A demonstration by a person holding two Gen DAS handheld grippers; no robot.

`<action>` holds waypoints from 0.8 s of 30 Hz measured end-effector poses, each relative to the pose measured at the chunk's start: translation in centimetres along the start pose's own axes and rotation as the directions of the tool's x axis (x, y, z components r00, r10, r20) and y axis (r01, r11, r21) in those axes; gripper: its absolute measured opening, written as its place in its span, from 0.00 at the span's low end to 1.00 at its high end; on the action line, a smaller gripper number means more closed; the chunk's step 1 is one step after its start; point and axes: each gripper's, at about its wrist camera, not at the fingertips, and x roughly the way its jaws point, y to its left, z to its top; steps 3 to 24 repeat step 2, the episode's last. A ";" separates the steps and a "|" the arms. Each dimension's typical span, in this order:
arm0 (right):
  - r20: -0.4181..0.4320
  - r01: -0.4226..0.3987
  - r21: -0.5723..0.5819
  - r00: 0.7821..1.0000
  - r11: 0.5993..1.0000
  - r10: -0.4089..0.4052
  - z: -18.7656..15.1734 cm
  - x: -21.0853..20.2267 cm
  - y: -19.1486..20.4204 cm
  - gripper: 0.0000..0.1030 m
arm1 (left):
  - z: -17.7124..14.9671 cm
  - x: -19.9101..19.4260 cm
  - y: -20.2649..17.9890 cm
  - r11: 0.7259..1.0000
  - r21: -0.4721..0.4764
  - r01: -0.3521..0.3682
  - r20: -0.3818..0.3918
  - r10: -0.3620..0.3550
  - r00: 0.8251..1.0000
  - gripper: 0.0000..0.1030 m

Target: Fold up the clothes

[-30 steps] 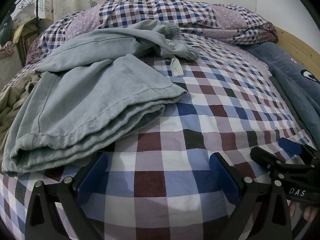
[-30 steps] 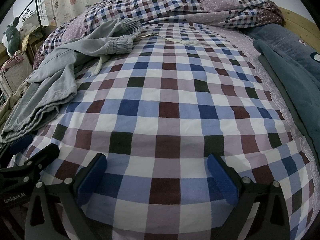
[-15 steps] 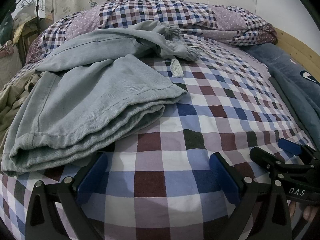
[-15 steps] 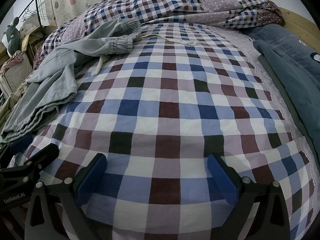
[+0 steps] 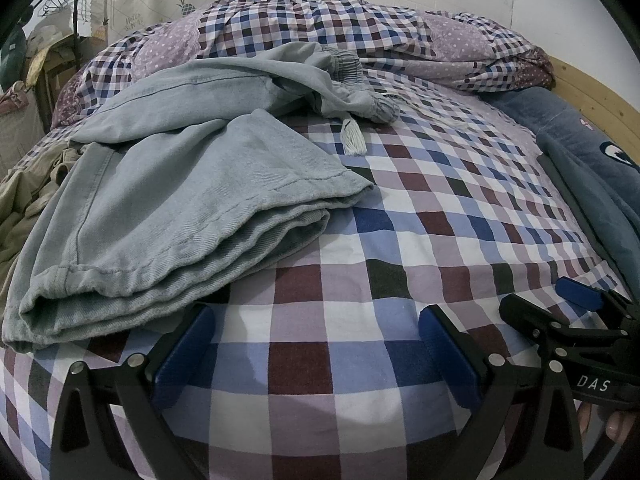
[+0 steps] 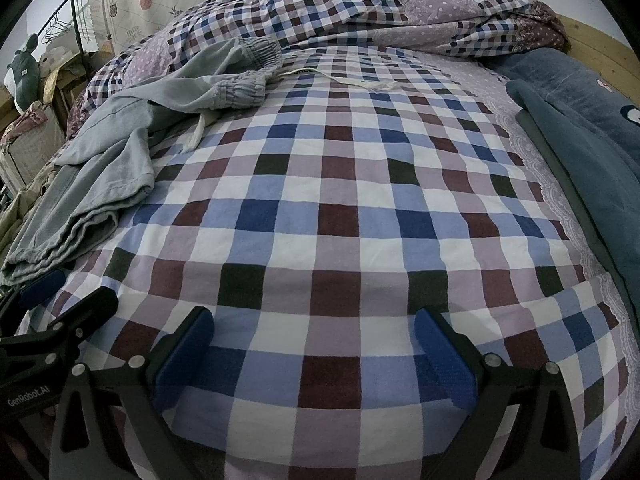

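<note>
Both the left gripper [image 5: 316, 344] and right gripper [image 6: 314, 342] hung low over the bed [image 6: 340, 216], jaws wide and empty, beside the trousers [image 5: 180, 208].

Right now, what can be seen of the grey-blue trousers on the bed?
The grey-blue trousers look like soft, faded denim with stitched hems. They lie loosely heaped on the checked bedsheet, legs doubled in layers at the near edge, elastic waistband bunched toward the quilt. A tasselled drawstring trails onto the sheet. Neither gripper holds them.
</note>
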 end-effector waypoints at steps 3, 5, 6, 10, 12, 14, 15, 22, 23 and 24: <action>0.000 0.000 0.000 1.000 1.000 0.000 0.0 0.0 0.0 1.00 | 0.0 0.0 0.0 1.000 0.000 0.000 0.000 0.000 1.000 1.00; 0.000 0.000 0.000 1.000 1.000 0.000 0.0 0.0 0.0 1.00 | 0.0 0.0 0.0 1.000 0.000 0.000 0.000 0.000 1.000 1.00; 0.000 0.000 0.000 1.000 1.000 0.000 0.0 0.0 0.0 1.00 | 0.0 0.0 0.0 1.000 0.000 0.000 0.000 0.000 1.000 1.00; 0.000 0.000 0.000 1.000 1.000 0.000 0.0 0.0 0.0 1.00 | 0.0 0.0 0.0 1.000 0.000 0.000 0.000 0.000 1.000 1.00; 0.000 0.000 0.000 1.000 1.000 0.000 0.0 0.0 0.0 1.00 | 0.0 0.0 0.0 1.000 0.000 0.000 0.000 0.000 1.000 1.00; 0.000 0.000 0.000 1.000 1.000 0.000 0.0 0.0 0.0 1.00 | 0.0 0.0 0.0 1.000 0.000 0.000 0.000 0.000 1.000 1.00; 0.000 0.000 0.000 1.000 1.000 0.000 0.0 0.0 0.0 1.00 | 0.0 0.0 0.0 1.000 0.000 0.000 0.000 0.000 1.000 1.00; 0.000 0.000 0.000 1.000 1.000 0.000 0.0 0.0 0.0 1.00 | 0.0 0.0 0.0 1.000 0.000 0.000 0.000 0.000 1.000 1.00; 0.000 0.000 0.000 1.000 1.000 0.000 0.0 0.0 0.0 1.00 | 0.0 0.0 0.0 1.000 0.000 0.000 0.000 0.000 1.000 1.00; 0.000 0.000 0.000 1.000 1.000 0.000 0.0 0.0 0.0 1.00 | 0.0 0.0 0.0 1.000 0.000 0.000 0.000 0.000 1.000 1.00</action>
